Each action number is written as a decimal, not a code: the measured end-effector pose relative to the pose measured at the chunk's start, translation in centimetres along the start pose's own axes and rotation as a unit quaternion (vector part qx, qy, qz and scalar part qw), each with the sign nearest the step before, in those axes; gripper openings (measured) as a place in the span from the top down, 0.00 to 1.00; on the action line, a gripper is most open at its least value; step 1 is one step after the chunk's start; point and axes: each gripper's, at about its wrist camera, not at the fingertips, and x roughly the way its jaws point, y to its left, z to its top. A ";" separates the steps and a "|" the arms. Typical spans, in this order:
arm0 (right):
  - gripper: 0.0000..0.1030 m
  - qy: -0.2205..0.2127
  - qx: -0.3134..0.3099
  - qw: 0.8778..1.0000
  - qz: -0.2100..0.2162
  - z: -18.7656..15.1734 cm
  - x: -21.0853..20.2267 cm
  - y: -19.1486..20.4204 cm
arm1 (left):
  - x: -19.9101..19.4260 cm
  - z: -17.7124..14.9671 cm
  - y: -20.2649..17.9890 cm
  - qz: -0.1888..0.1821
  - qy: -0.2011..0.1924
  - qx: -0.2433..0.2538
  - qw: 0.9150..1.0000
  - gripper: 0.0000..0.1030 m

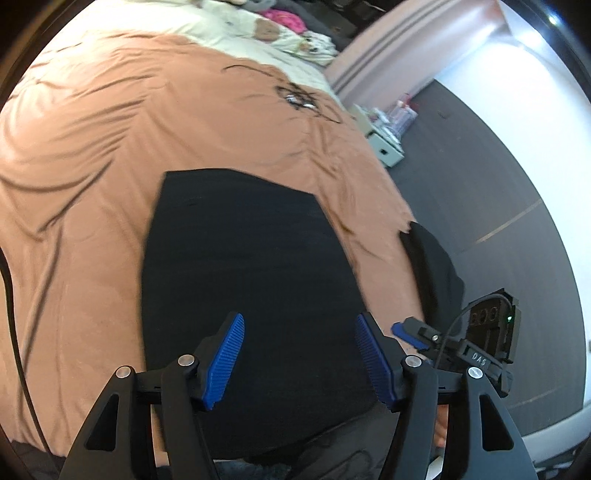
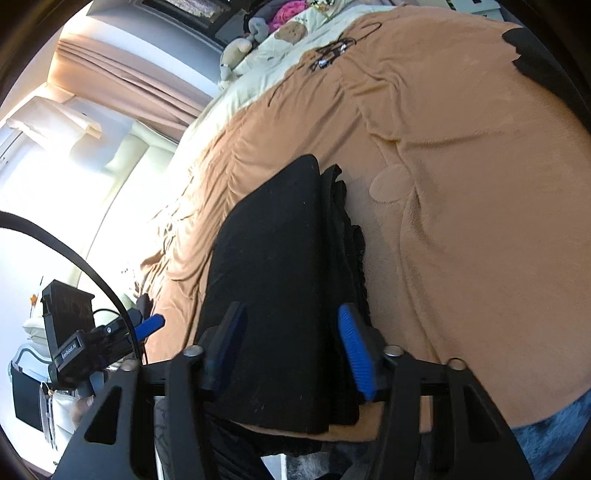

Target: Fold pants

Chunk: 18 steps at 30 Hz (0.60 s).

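Left gripper [image 1: 299, 362]: jaws wide, nothing between the blue pads [image 1: 225, 360], only black cloth beneath them. Right gripper [image 2: 295, 350]: narrower gap, also empty, no pad pressing on fabric as far as I can see. So neither hand holds anything right now.

Black pants [image 1: 243, 295] lie right under both sets of fingers, at the near edge of the bed, flat on the tan blanket [image 1: 92, 166]. From the left wrist they read as a compact dark trapezoid, edges fairly straight. From the right wrist I see stacked layers along the right edge [image 2: 347, 236], with a gathered, ruffled band – likely the waistband – peeking out from under the top layer. My read: the pants are already folded over at least once and sit near me so I can reach both near corners without stretching.

Both grippers point down at the near end of the bundle, side by side; each one shows in the other's camera, low and off to the side. Jaws apart over the cloth suits either a fresh pinch on the near edge for another fold or backing off – can't tell which.

A second dark piece [image 1: 432, 266] hangs over the bed's right side, apart from the main bundle; can't tell whether it's part of the pants.

Further out – bare wrinkled blanket, then a tangle of thin black cord [image 1: 299, 98], then a cream quilt [image 1: 221, 26] with plush toys at the head of the bed. All well clear of the work area.
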 end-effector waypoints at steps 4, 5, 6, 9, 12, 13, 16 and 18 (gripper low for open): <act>0.58 0.012 0.002 1.000 -0.009 0.7 1.2 0.0 | -0.1 0.0 2.4 0.018 0.000 -0.023 1.000 0.37; 0.58 0.014 0.003 1.000 -0.010 0.9 1.4 0.0 | -0.2 0.0 3.0 0.021 0.000 -0.027 0.999 0.37; 0.58 0.018 0.005 1.000 -0.010 1.1 1.6 -0.1 | -0.2 0.0 3.6 0.024 0.001 -0.034 0.999 0.37; 0.65 0.023 0.006 1.000 -0.010 1.3 1.9 0.1 | 0.0 -0.3 5.0 0.033 0.004 -0.042 0.999 0.37; 0.74 0.025 0.003 1.000 -0.008 1.8 2.1 0.3 | 0.6 -0.6 5.9 0.048 0.015 -0.047 0.998 0.37; 0.76 0.025 0.002 1.000 -0.010 1.9 2.1 0.3 | 0.8 -0.7 6.3 0.052 0.019 -0.051 0.997 0.37; 0.77 0.022 0.003 1.000 -0.009 2.2 1.9 0.3 | 1.5 -1.0 7.3 0.058 0.030 -0.059 0.996 0.37; 0.77 0.023 0.002 1.000 -0.011 2.5 2.0 0.1 | 1.9 -1.3 8.0 0.058 0.037 -0.066 0.995 0.37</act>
